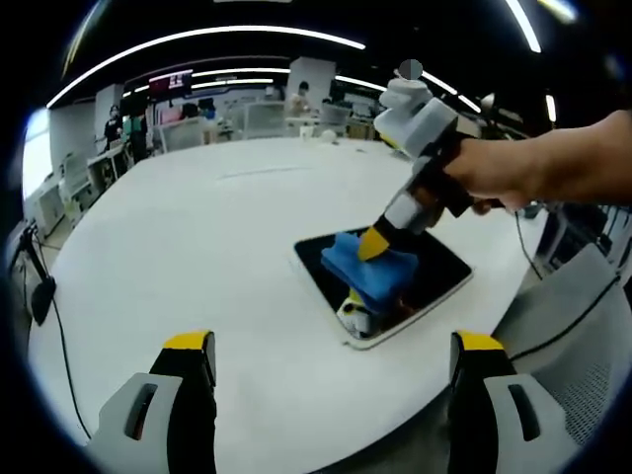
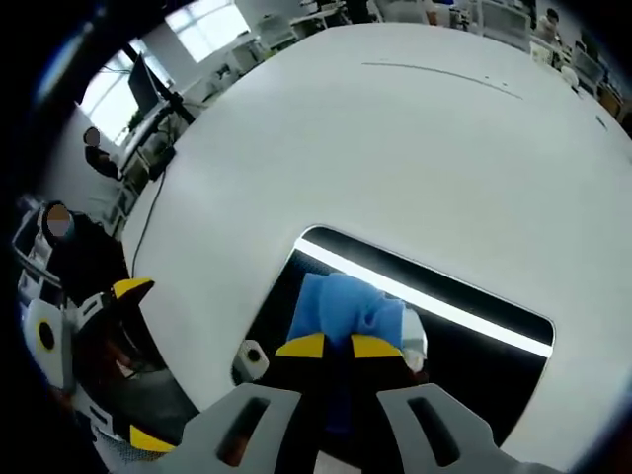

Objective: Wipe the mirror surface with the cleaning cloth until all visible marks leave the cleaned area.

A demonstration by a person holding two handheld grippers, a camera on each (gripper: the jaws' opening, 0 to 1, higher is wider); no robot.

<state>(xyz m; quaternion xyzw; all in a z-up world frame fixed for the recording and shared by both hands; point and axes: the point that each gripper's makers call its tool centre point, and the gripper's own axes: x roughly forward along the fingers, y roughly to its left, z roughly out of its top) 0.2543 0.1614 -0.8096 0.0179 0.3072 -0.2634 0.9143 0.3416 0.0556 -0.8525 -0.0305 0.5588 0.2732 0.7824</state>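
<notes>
Blue cloth [image 1: 368, 269] sits bunched on the dark mirror [image 1: 439, 269], right of centre in the left gripper view, pressed down by the right gripper [image 1: 373, 243], whose yellow tips are closed together on a fold of it. In the right gripper view the same jaws rise from the bottom edge, clamped on the cleaning cloth [image 2: 346, 311], with the mirror [image 2: 494, 365] stretching away to the lower right of the frame.

The mirror's long axis runs from upper left to lower right in that view, and most uncovered glass lies to the right of the cloth, so I judge the next stroke should sweep that way, along the length.

The left gripper [image 1: 331, 360] hangs at the bottom of its own view, jaws wide apart and empty, well short of the mirror on the white table [image 1: 197, 237]. The right is plainly the nearer.
</notes>
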